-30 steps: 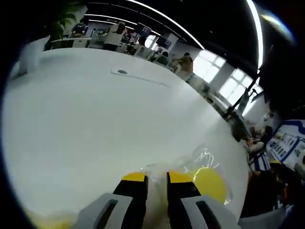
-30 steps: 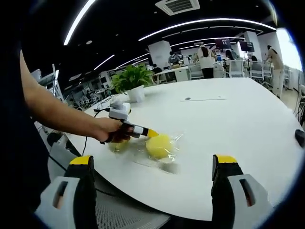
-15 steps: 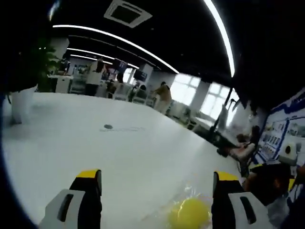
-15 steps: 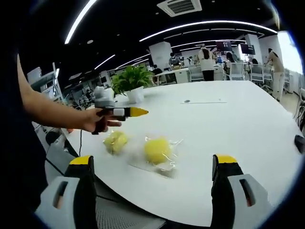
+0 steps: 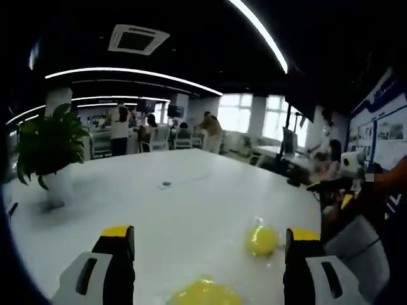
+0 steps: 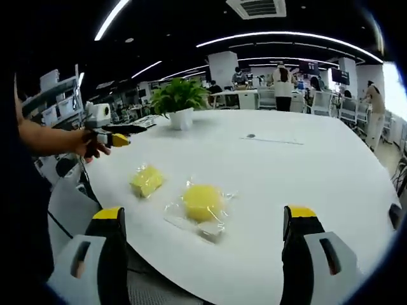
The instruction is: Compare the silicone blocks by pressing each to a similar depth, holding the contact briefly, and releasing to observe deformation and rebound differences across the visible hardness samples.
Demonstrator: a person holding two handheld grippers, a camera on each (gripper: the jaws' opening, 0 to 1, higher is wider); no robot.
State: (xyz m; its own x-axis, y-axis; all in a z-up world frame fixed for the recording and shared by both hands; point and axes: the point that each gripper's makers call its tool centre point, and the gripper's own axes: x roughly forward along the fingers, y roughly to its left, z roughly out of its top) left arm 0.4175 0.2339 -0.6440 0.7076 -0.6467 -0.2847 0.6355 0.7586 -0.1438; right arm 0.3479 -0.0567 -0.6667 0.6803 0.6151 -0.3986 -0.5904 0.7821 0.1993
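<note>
The left gripper (image 6: pixel 117 138) was shut tight on the round yellow block (image 6: pixel 202 202) a moment ago. Now it has let go and pulled far back, and its jaws stand wide apart. It hangs in the air well away from the round block, off past the edge of the white table (image 6: pixel 305 171). This looks like the end of one squeeze: press, hold, let go. The round block sits plump in its clear bag, so it seems to have sprung back, but it is too small to tell for sure. The next job is likely to squeeze the other block the same way. There are two yellow blocks. The square yellow block (image 6: pixel 146 180) lies just beside the round block, on the side toward the left gripper. Both are near the table edge closest to the person. There are two grippers. The right gripper (image 6: pixel 203 254) is also wide open and holds nothing. It waits low, on the near side of the round block, not touching it. There is one plant in a white pot (image 6: pixel 179 105), far behind the round block. A few people stand well back in the room.
</note>
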